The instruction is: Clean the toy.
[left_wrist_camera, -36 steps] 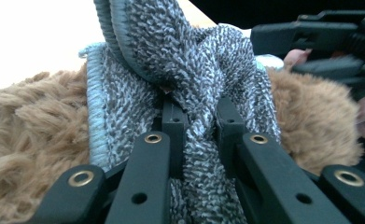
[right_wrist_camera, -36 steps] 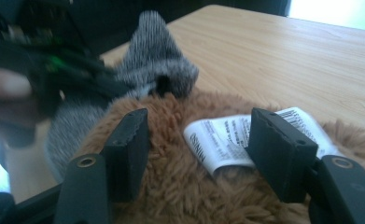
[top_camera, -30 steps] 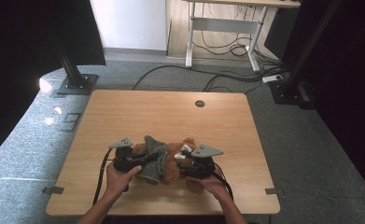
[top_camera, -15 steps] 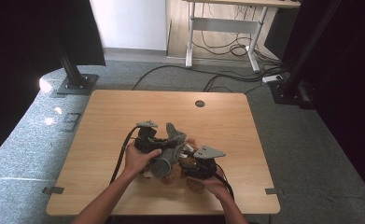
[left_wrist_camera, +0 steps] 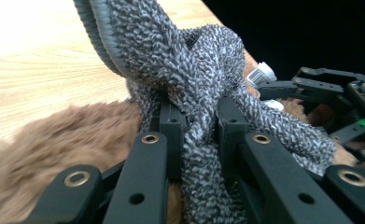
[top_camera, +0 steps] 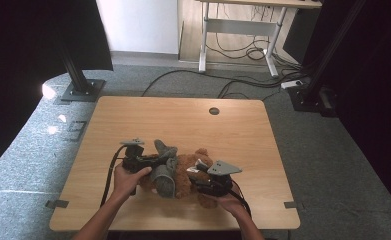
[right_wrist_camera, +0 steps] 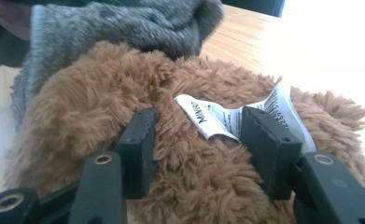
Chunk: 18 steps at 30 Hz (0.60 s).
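Note:
A brown plush toy [top_camera: 189,169] lies near the front edge of the wooden table [top_camera: 183,117]. A grey knitted cloth [top_camera: 164,179] is wrapped over its left part. My left gripper [top_camera: 152,161] is at the toy's left, and in the left gripper view [left_wrist_camera: 200,116] its jaws are shut on a bunched fold of the grey knit [left_wrist_camera: 194,70] above brown fur [left_wrist_camera: 54,135]. My right gripper [top_camera: 201,173] is at the toy's right. In the right gripper view [right_wrist_camera: 194,135] its jaws press into the plush [right_wrist_camera: 101,93], with a white sewn label [right_wrist_camera: 227,116] between them.
A round cable hole [top_camera: 214,110] sits near the table's far edge. Black stands [top_camera: 78,75] rise on the floor at both back corners, and cables [top_camera: 243,85] trail across the carpet behind. Another desk's legs [top_camera: 203,40] stand farther back.
My left gripper carried the grey cloth up and away over the toy, then came back down toward the near left. The right gripper has stayed on the toy.

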Each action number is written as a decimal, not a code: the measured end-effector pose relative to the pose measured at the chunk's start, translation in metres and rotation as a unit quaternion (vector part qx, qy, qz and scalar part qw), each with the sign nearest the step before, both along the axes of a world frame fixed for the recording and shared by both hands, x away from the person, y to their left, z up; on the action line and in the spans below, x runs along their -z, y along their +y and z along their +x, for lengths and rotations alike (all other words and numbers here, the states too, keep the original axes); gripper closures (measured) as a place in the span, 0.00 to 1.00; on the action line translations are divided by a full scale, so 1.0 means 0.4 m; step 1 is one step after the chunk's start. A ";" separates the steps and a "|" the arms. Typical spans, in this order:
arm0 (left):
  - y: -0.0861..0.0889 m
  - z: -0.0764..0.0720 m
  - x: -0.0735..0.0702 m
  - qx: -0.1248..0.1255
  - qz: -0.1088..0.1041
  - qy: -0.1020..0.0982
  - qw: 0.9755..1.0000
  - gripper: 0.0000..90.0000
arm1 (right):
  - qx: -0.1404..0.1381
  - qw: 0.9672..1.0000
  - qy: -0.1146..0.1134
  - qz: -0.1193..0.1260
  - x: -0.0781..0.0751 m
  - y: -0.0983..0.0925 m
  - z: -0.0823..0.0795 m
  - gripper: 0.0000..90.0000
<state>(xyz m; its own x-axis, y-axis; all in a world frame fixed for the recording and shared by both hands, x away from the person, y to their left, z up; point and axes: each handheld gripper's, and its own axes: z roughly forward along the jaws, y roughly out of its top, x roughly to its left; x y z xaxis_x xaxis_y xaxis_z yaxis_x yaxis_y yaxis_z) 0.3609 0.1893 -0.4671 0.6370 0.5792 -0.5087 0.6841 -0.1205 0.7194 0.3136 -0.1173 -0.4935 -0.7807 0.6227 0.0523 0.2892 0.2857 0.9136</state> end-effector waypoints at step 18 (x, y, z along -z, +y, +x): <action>0.097 -0.082 0.010 -0.013 -0.017 -0.017 1.000 0.84 | 0.001 1.000 -0.009 0.019 -0.005 -0.009 -0.024 0.47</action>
